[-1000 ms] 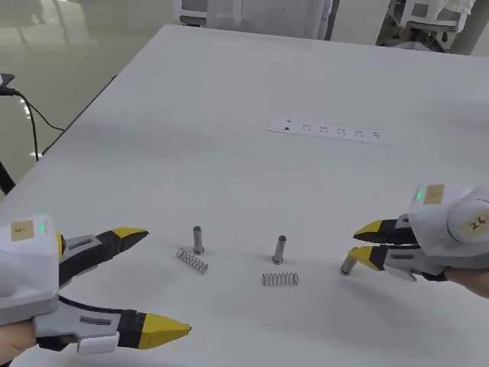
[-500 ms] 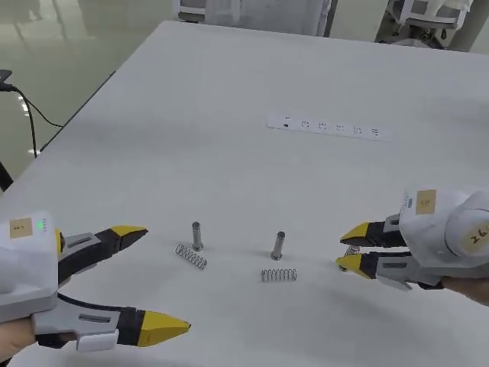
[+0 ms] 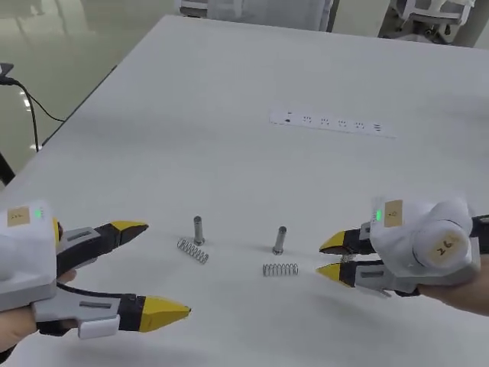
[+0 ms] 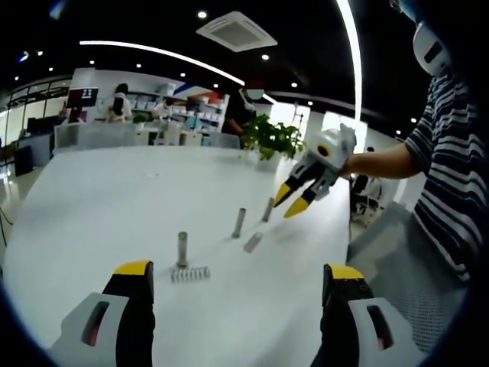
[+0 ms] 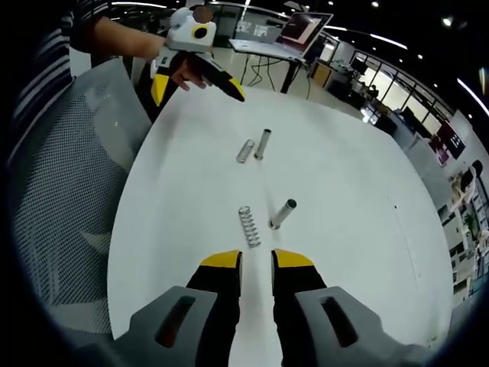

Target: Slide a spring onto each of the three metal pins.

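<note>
Two metal pins stand on the white table (image 3: 229, 115): a left pin (image 3: 199, 229) with a loose spring (image 3: 192, 250) lying beside it, and a middle pin (image 3: 280, 239) with a second spring (image 3: 280, 269) in front of it. A third pin (image 4: 268, 209) stands right by the tips of my right gripper (image 3: 330, 257). That gripper's jaws are a narrow gap apart, with nothing seen between them in the right gripper view, just right of the second spring (image 5: 246, 225). My left gripper (image 3: 151, 267) is wide open at the near left, holding nothing.
A white power strip (image 3: 332, 124) lies flat further back on the table. A black cable (image 3: 30, 115) hangs past the table's left edge. Chairs stand beyond the far edge.
My right gripper has moved left across the table towards the middle pin and its spring, and now covers the third pin in the head view. The left gripper has stayed put and open.
</note>
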